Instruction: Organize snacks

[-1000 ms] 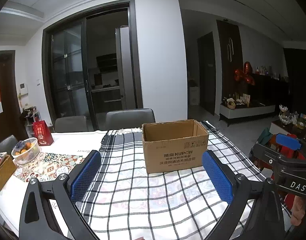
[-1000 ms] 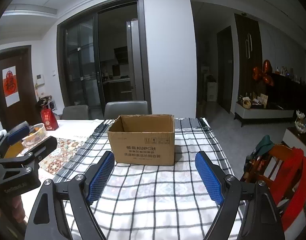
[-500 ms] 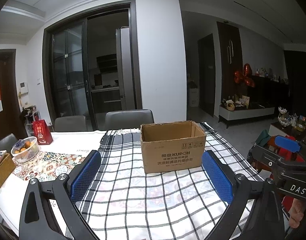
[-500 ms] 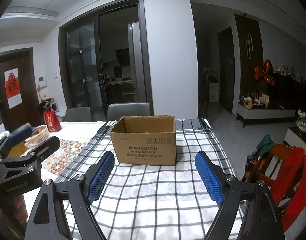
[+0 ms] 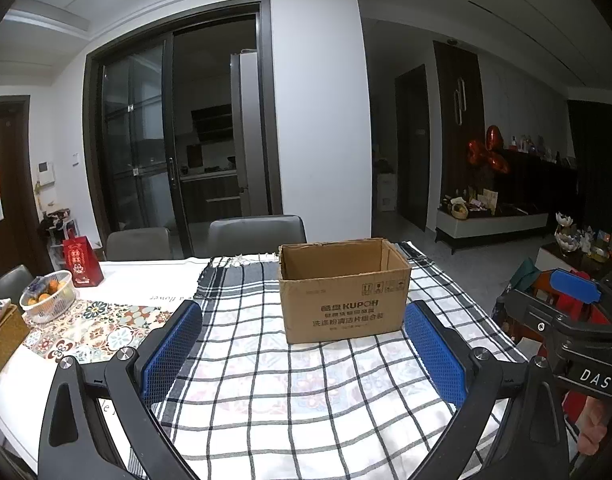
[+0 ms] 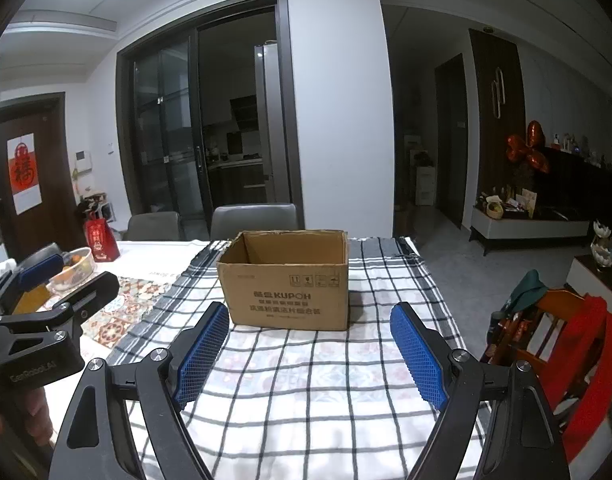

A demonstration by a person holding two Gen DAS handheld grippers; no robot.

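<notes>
Open cardboard box (image 5: 344, 290) stands upright at frame centre on the checked cloth (image 5: 306, 392) covering the bench (image 5: 146, 276); no snacks visible in either view. Left tool (image 5: 304, 354) and right tool (image 6: 310, 352) both have pads spread wide apart, nothing between them, short of the box. Fruit bowl (image 5: 48, 296) at left edge.
</notes>
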